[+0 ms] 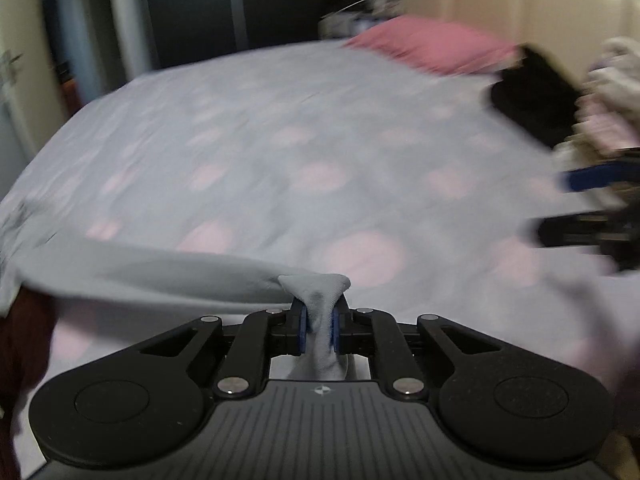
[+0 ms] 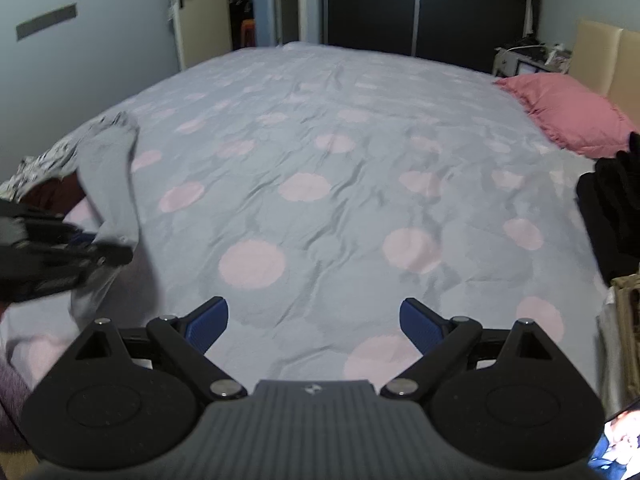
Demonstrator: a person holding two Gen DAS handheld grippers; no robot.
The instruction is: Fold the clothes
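My left gripper (image 1: 319, 330) is shut on a bunched corner of a pale grey garment (image 1: 140, 276), which trails off to the left over the bed. In the right wrist view the same grey garment (image 2: 114, 184) runs from the left gripper (image 2: 100, 254) back toward the bed's left edge. My right gripper (image 2: 314, 322) stands open above the bedspread with nothing between its blue pads (image 2: 208, 324). In the left wrist view it shows blurred at the right edge as the right gripper (image 1: 568, 204).
The bed (image 2: 340, 152) has a grey-blue cover with pink dots. A pink pillow (image 2: 568, 112) lies at the headboard. A black garment (image 2: 612, 216) and a pile of light clothes (image 1: 612, 100) sit at the right. Patterned and dark red clothes (image 2: 44, 176) lie at the left edge.
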